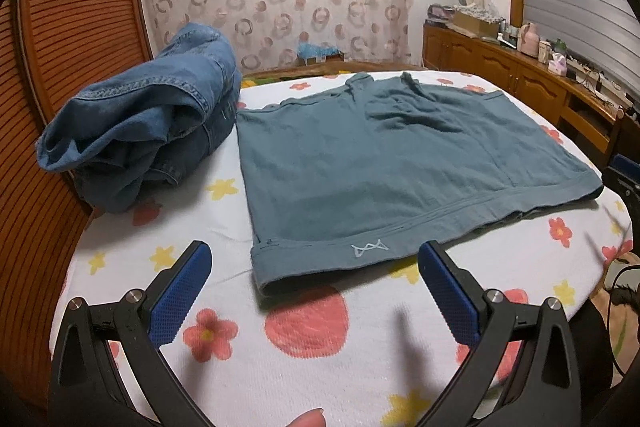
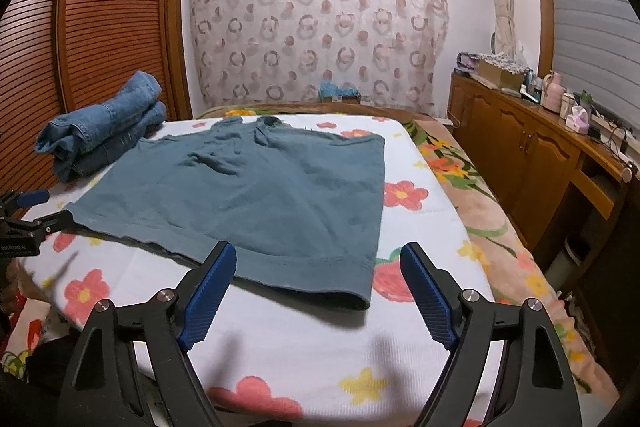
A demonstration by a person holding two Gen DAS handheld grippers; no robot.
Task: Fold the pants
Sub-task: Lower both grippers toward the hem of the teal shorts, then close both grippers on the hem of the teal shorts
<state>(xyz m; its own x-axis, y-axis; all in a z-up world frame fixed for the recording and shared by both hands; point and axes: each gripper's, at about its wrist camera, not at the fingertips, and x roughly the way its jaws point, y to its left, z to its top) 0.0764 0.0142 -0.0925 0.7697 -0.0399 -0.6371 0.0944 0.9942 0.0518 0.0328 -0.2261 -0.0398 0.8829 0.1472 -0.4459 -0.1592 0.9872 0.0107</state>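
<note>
— Where are the pants?

— The teal pants (image 1: pixel 400 163) lie flat across the middle of the left wrist view, spread on the flowered bedsheet (image 1: pixel 320 367). Their hem runs along the near edge, with a small white stitched mark on it in the lower centre of the frame. In the right wrist view the same pants fill the centre, and their near right corner lies between the two blue pads.

— Is anything gripping them?

— No. The left gripper (image 1: pixel 316 267) sits at the bottom of its frame with its jaws spread wide, nothing between the pads, its tips just short of the hem. The right gripper (image 2: pixel 318 269) is also released, jaws apart; the left pad appears over the hem in the picture, but I cannot tell whether it touches the cloth.

— What else is on the bed?

— A rumpled pile of blue jeans (image 1: pixel 148 119) at the left of the left wrist view, just beside the left edge of the pants. In the right wrist view it sits at the upper left of the bed.

— And around the bed?

— A slatted wooden door (image 2: pixel 100 27) at the left, a curtain with ring patterns (image 2: pixel 316 27) at the top centre, a wooden cabinet (image 2: pixel 520 147) with small items on it at the right. The left gripper shows at the left edge of the right wrist view.
</note>
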